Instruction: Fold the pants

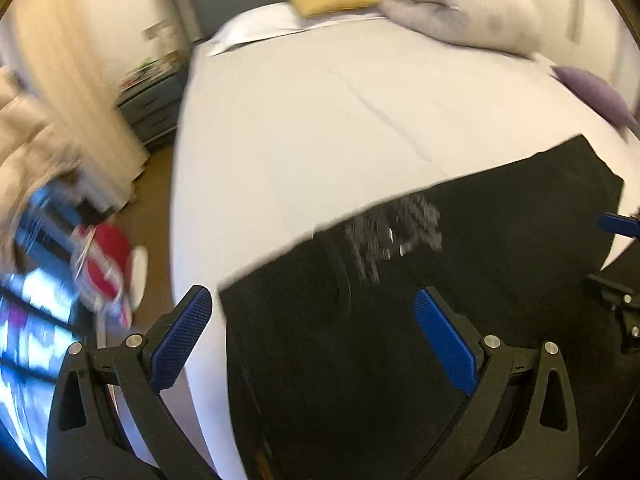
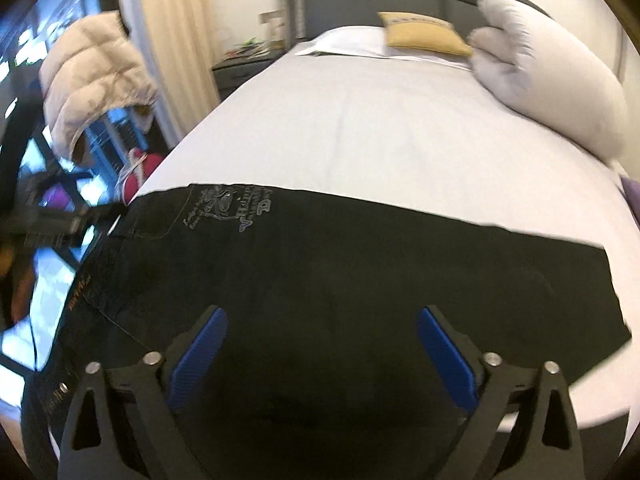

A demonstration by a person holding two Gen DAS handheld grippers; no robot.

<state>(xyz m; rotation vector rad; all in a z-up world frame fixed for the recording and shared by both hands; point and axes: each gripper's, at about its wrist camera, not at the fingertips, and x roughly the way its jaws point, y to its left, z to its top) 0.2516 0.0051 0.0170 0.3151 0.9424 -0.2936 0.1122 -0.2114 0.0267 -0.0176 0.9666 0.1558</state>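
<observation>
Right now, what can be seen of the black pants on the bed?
The black pants lie flat across the near end of the white bed, waist toward the bed's left edge. They look like dark denim, with a pale printed graphic and stitched pocket seams. Both grippers hover open above them; neither one's fingers grip the cloth.

The left wrist view is smeared by motion blur. The grey print (image 1: 396,232) on the black pants (image 1: 460,300) cannot be read there, and the red object (image 1: 106,268) on the floor has no clear shape. The things on the nightstand (image 1: 150,102) are too blurred to name. The right gripper (image 1: 618,264) is cut off by the right edge. In the right wrist view the near part of the pants (image 2: 320,280) is hidden behind the gripper frame, and the purple cushion (image 2: 632,194) is cut by the edge.
</observation>
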